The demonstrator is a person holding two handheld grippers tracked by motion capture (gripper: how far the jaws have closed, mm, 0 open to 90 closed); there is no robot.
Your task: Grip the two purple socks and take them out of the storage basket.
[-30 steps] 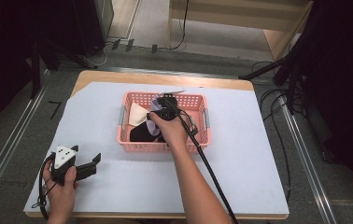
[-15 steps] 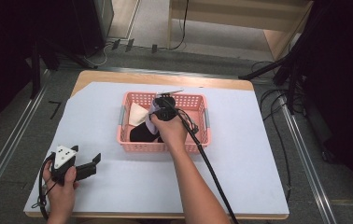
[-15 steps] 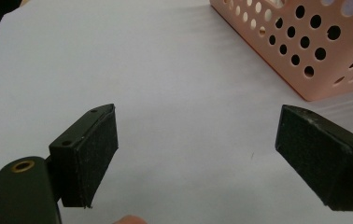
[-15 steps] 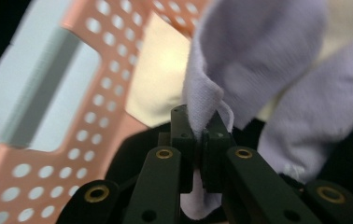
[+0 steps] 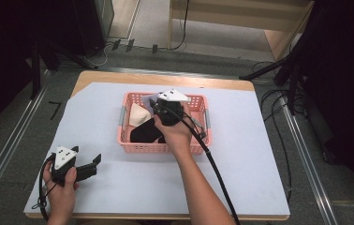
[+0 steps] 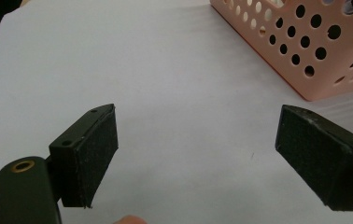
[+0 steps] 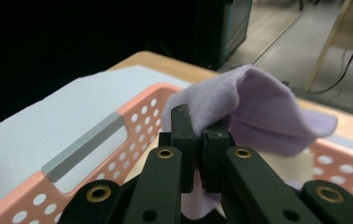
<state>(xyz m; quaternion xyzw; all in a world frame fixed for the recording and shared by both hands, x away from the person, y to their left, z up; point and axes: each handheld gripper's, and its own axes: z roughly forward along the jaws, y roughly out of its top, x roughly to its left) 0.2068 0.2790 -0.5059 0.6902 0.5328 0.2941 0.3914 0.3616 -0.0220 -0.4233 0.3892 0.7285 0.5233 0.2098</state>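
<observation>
No brand, label or writing can be read anywhere. The right tongs [image 7: 198, 140] are clamped on a lilac cloth [image 7: 258, 112], having just been closing on it; the cloth hangs over the pink basket [image 5: 156, 147] near the worktop's [image 5: 240, 187] far edge. In the high view the right hand [image 5: 173, 129] covers most of that cloth. In the basket a cream item [image 5: 137, 115] and a black item [image 5: 144, 133] lie partly hidden, too unclear to name. The left tongs [image 6: 198, 154] stand wide with nothing between them, resting near the worktop's near left corner, the basket's corner [image 6: 319, 51] cut off by the left gripper view's edge.
</observation>
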